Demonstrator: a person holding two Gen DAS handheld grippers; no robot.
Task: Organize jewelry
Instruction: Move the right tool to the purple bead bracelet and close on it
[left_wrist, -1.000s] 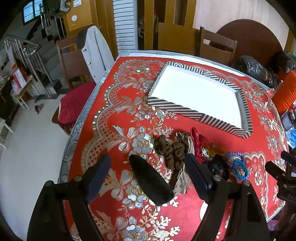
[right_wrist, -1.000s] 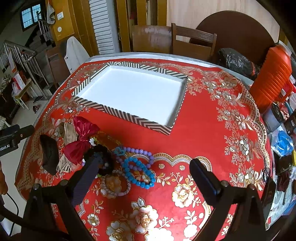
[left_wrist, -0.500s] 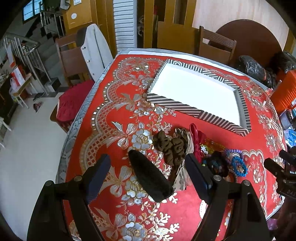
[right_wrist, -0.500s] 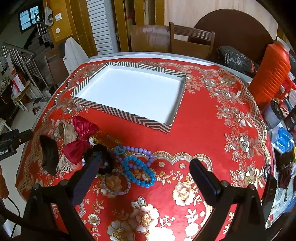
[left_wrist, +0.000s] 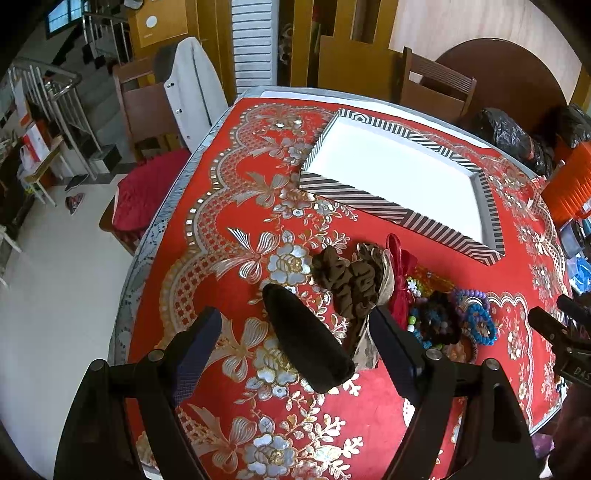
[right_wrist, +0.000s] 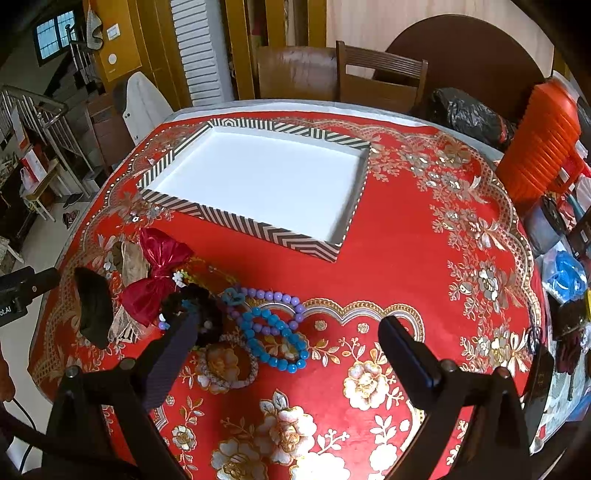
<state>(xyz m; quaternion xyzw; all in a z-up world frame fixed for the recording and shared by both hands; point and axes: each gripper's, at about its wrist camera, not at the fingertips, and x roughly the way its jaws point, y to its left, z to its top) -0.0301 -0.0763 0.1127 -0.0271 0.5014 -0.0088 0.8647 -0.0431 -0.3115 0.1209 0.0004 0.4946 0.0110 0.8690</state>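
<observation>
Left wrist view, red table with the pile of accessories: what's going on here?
A person holds a two-finger gripper in each hand above a heap of jewelry and hair pieces. The left gripper is open over a dark oblong hair clip, beside a brown scrunchie. The right gripper is open above the blue bead bracelet. The striped tray holds nothing yet.

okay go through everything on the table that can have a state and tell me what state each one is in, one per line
Striped tray: empty, flat on the table.
Red bow: lying outside the tray.
Blue bead bracelet: outside the tray, overlapping the purple bead bracelet.
Brown scrunchie: outside the tray.
Black oval piece: lying between the left fingers, not gripped.
Left hand-held gripper: open.
Right hand-held gripper: open, holding nothing.
</observation>
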